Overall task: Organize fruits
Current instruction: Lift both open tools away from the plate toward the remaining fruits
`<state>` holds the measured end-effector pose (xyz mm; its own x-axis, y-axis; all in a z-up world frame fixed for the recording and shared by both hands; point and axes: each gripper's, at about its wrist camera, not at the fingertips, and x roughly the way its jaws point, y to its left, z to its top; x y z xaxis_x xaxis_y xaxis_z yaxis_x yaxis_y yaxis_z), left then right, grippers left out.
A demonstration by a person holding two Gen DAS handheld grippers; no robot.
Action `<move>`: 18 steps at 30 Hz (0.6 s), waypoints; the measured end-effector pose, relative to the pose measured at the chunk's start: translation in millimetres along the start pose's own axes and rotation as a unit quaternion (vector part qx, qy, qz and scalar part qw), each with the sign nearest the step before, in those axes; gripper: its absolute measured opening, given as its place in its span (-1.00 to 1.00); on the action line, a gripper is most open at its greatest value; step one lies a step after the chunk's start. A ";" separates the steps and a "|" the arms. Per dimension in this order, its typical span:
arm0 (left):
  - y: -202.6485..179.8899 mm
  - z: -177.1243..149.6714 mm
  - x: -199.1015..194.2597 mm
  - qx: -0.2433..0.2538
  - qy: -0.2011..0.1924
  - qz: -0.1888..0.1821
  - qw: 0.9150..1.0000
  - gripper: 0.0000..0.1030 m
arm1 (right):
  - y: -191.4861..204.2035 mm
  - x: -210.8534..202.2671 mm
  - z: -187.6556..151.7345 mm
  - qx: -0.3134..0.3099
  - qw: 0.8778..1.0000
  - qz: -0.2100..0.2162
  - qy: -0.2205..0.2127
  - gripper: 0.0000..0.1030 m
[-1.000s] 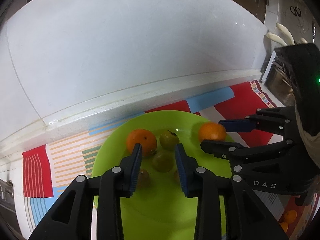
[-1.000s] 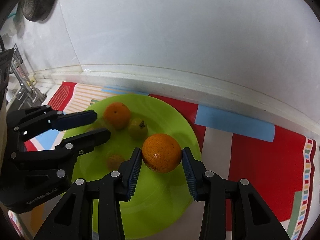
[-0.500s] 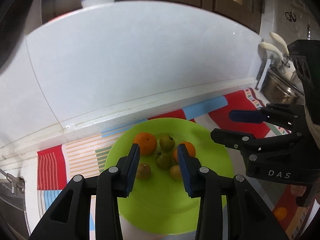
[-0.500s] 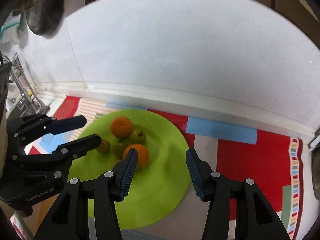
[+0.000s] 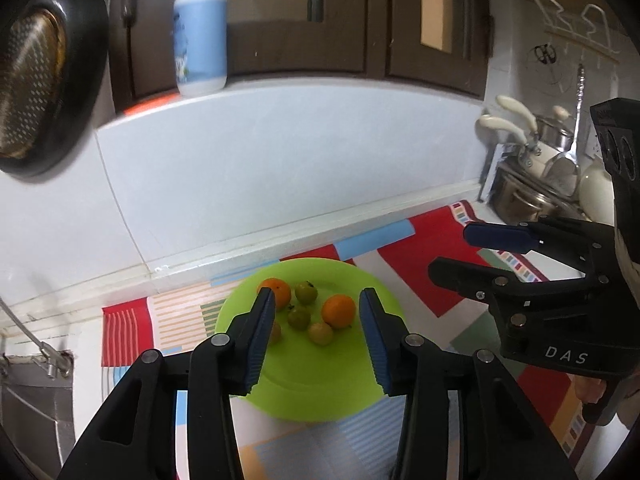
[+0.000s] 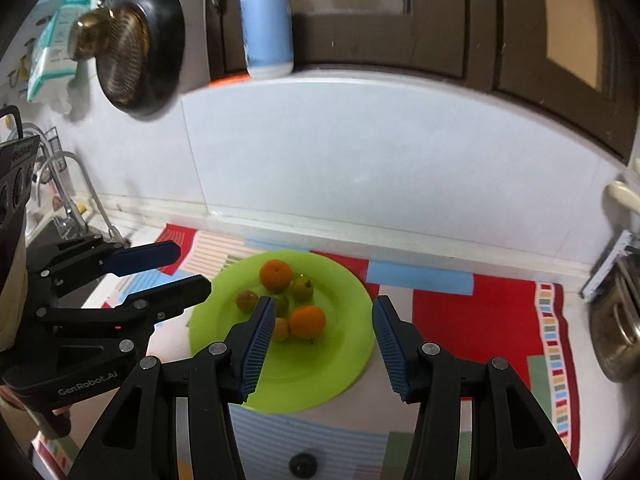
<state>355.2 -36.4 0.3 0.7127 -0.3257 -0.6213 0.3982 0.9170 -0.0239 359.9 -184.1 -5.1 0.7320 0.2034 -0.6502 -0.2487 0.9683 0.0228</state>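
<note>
Jaws apart, nothing held, both raised above the fruit.

Left gripper (image 5: 316, 336) and right gripper (image 6: 322, 340) now empty; round orange mandarin (image 6: 307, 322) released onto flat lime-green plastic plate (image 6: 352, 360), beside small green fruits (image 6: 302, 287). Probably finished.

Both views were dim overall, with cool, even light. The white backsplash (image 5: 280, 184) was the brightest area, without hard glare. The dark cabinets (image 6: 400, 12) above lost detail. Motion blur softened the blue bottle (image 6: 267, 24), the hanging pan (image 5: 36, 76) and the green plate (image 5: 320, 392) rim. Fisheye distortion bent the counter edge, and black vignetting filled all 4 corners.
</note>
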 end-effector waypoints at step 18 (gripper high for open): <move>-26.1 -33.5 -74.6 0.012 -0.025 -0.017 0.999 0.13 | 23.6 -79.7 -50.1 0.038 0.999 -0.024 -0.024 0.15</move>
<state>272.3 -28.4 21.1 0.7264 -0.3682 -0.5803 0.4357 0.8997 -0.0254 264.0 -184.7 9.2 0.7717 0.1604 -0.6155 -0.1646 0.9851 0.0503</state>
